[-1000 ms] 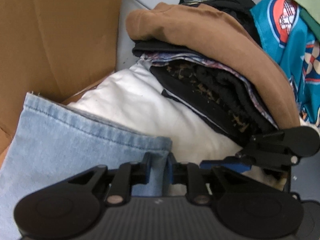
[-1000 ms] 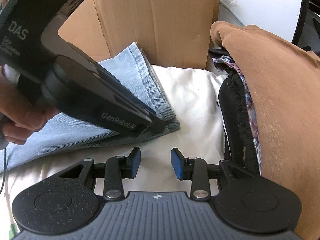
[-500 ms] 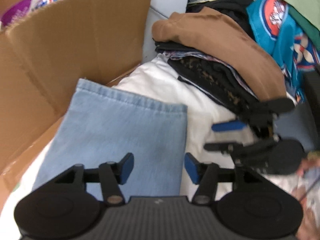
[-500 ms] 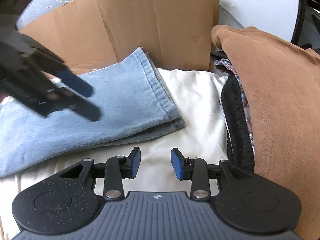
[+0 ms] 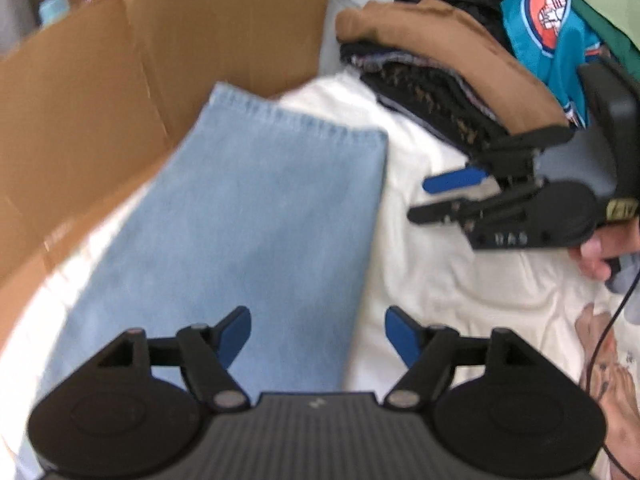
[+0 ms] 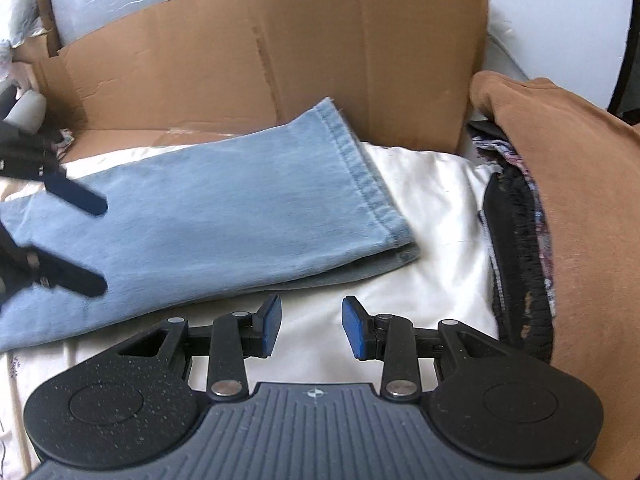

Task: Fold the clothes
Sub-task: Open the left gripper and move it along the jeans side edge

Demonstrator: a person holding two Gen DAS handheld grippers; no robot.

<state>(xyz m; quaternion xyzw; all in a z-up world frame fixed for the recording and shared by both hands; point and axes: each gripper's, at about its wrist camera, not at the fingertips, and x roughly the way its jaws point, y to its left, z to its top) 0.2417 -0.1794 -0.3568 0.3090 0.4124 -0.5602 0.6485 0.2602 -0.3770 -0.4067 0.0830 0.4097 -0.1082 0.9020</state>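
Cream-white bedding (image 6: 432, 208), soft and faintly creased, is the working surface, and laid flat on it are the light blue denim jeans (image 6: 224, 224); everything else is placed from them. Beyond their hem stands a brown corrugated cardboard panel (image 6: 280, 60), stiff and scuffed, and off the hem's far corner sits a stack of folded clothes topped by a tan-brown garment (image 6: 568, 184) with black and patterned layers beneath.

A second ago the left gripper (image 5: 318, 330) was pinched on the hem corner of the jeans; now its blue-padded jaws are spread wide and it has drawn back above the leg, holding nothing. The denim has settled where it was let go, two layers lying one on the other with the lower edge peeking out at the corner (a fold laid, by the look of it, though how many remain I can't judge). The right gripper (image 6: 311, 328) has stayed just beside the jeans' near edge, hovering over the bedding, jaws parted and empty.

Denim here is heavy and matte, with a stitched double-seam hem; it should hold a crease without springing back. In the left view a teal printed garment (image 5: 560, 40) lies past the stack, well apart from the jeans.
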